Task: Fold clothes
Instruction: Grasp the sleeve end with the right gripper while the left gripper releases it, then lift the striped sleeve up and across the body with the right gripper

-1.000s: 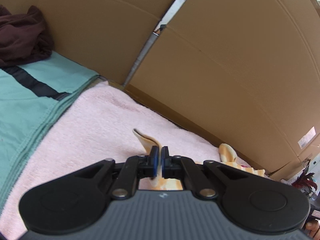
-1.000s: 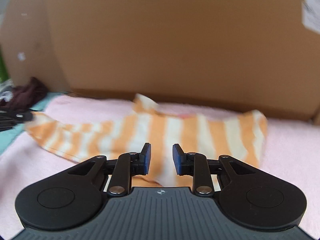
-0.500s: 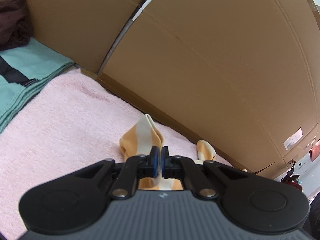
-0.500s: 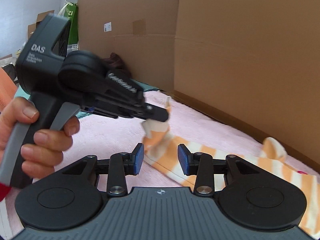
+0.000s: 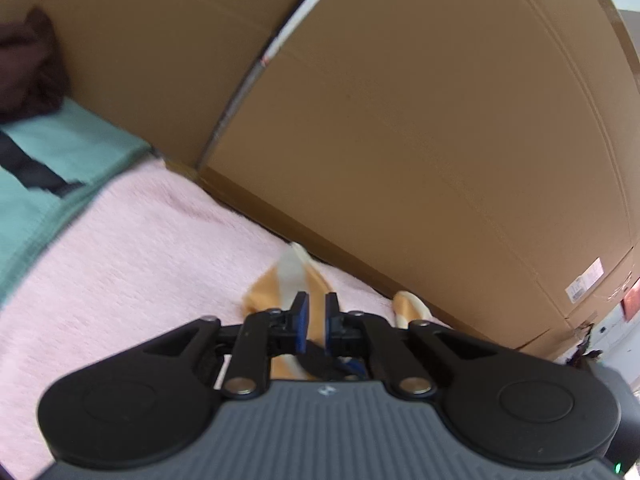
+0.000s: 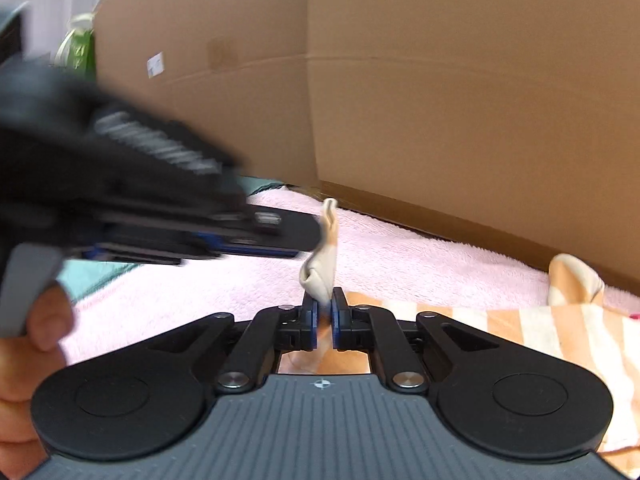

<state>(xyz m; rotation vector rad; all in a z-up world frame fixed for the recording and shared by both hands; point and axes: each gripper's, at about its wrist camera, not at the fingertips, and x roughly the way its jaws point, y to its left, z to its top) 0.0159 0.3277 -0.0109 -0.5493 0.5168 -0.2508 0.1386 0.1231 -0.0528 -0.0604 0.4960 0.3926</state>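
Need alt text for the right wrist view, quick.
The right hand-held gripper pinches a bunched edge of the orange-and-white striped garment lying on a pink fleece blanket. The left hand-held gripper, blurred, grips the same fabric just above. Cardboard panels stand behind.

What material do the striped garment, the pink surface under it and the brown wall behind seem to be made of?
Striped garment: soft, matte knit, probably cotton; it bunches limply.
Pink surface: fluffy fleece or terry, judging by its fuzzy nap.
Brown wall: plain, dull cardboard, with creases and seams between the sheets.
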